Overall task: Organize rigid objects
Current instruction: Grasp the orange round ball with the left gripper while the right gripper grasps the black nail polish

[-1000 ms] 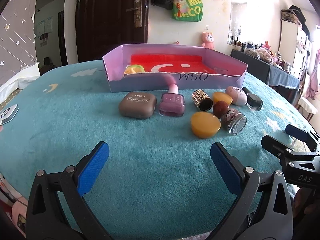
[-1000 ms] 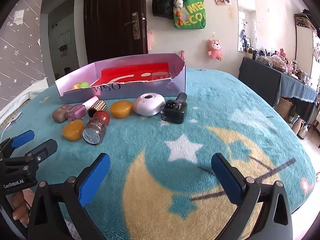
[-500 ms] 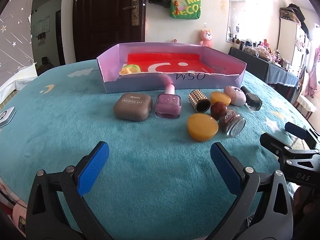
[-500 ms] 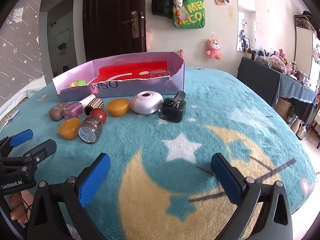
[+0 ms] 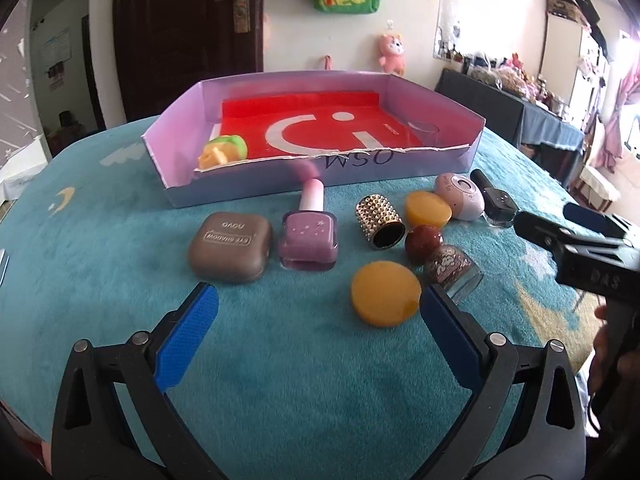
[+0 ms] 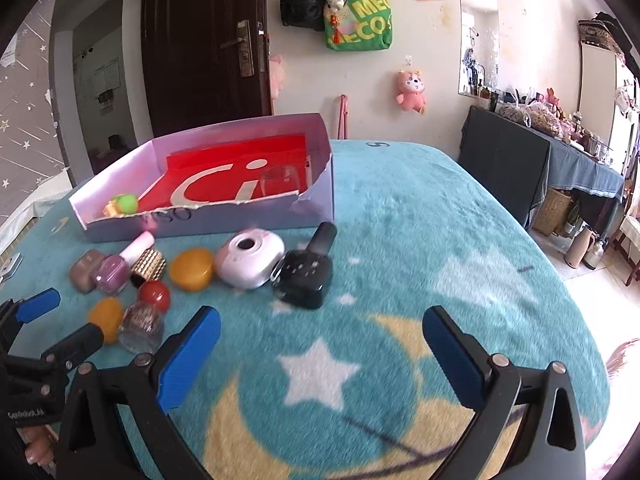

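A lilac cardboard box (image 5: 248,188) with a red floor stands at the back; a green-yellow toy (image 5: 224,150) and a clear glass (image 5: 424,128) lie in it. In front lie a brown eye shadow case (image 5: 230,252), a purple nail polish bottle (image 5: 309,236), a gold studded cylinder (image 5: 379,220), two orange discs (image 5: 386,299), a red-capped glitter bottle (image 5: 444,260), a pink round device (image 6: 250,256) and a black bottle (image 6: 306,276). My left gripper (image 5: 319,304) is open just short of the purple bottle. My right gripper (image 6: 322,322) is open just short of the black bottle.
All of this rests on a teal blanket (image 6: 420,220) with moon and star prints. A dark door (image 6: 204,40), hanging bags (image 6: 356,12) and a pink plush (image 6: 411,90) line the far wall. A dark cabinet (image 6: 504,160) stands at the right.
Both grippers have moved forward toward the row of objects, which now look larger and nearer. Both stay open and nothing on the blanket has shifted.
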A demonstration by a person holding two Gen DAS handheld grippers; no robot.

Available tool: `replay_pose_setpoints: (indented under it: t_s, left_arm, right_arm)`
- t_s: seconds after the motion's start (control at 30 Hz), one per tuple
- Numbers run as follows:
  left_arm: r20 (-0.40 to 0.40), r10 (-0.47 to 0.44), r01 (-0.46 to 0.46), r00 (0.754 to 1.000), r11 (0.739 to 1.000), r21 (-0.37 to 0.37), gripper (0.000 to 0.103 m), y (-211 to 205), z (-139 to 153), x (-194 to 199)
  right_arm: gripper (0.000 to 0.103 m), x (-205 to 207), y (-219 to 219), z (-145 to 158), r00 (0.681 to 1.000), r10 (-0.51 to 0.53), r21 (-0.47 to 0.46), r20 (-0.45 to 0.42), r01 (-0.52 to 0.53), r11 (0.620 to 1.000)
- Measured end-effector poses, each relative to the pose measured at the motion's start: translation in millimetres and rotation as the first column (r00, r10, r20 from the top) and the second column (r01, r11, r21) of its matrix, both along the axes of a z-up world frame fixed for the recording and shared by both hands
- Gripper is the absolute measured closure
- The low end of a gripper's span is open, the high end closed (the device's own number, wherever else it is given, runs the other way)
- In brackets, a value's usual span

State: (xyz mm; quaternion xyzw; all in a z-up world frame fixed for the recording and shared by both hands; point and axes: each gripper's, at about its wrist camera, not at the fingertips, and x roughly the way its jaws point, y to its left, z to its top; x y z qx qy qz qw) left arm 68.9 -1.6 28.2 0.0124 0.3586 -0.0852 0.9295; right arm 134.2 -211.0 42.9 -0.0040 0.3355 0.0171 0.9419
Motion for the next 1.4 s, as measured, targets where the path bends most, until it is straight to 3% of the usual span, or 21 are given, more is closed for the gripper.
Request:
replay_pose_setpoints:
  t_s: [0.33, 0.63, 0.77, 0.9, 1.1, 1.2, 1.27, 1.4]
  left_arm:
    - [-0.093, -0.095, 0.095, 0.991, 0.995, 0.002, 0.006, -4.2, 0.4, 16.4]
    - [-0.128, -0.120, 0.124, 0.984, 0.992, 0.023, 0.010, -7.1, -6.8, 21.7]
    - [-0.134, -0.122, 0.127, 0.983, 0.991, 0.029, 0.017, -8.0, -9.4, 23.6]
    - [-0.129, -0.133, 0.136, 0.983, 0.990, 0.019, 0.033, -9.3, -8.0, 25.3]
    - [-0.125, -0.146, 0.148, 0.981, 0.989, 0.006, 0.046, -11.9, -6.8, 28.2]
    - [-0.122, -0.149, 0.150, 0.981, 0.989, -0.001, 0.058, -11.8, -5.8, 28.9]
    - [-0.122, -0.149, 0.149, 0.981, 0.989, -0.006, 0.067, -10.9, -4.9, 29.8]
    - [-0.118, -0.143, 0.142, 0.983, 0.990, -0.017, 0.067, -8.2, -2.6, 28.2]
  right_arm:
    - [0.000, 44.1, -1.4, -0.3, 0.991, 0.002, -0.048, -0.136, -0.009, 0.999]
    - [0.000, 62.1, -6.3, -5.9, 0.977, -0.011, -0.065, -0.214, -0.003, 0.998]
    - [0.000, 62.1, -16.6, -6.1, 0.975, -0.028, -0.057, -0.220, 0.016, 0.998]
    - [0.001, 61.4, -20.9, -6.0, 0.975, -0.031, -0.056, -0.218, 0.019, 0.998]
    - [0.023, 69.5, -7.3, -6.6, 0.975, 0.037, -0.089, -0.219, -0.058, 0.994]
    - [0.040, 72.4, -3.5, -9.3, 0.970, 0.074, -0.069, -0.231, -0.093, 0.993]
    - [0.059, 72.2, 0.1, -10.0, 0.966, 0.116, -0.043, -0.231, -0.129, 0.991]
    - [0.061, 67.5, 5.0, -8.7, 0.964, 0.151, -0.030, -0.218, -0.161, 0.986]
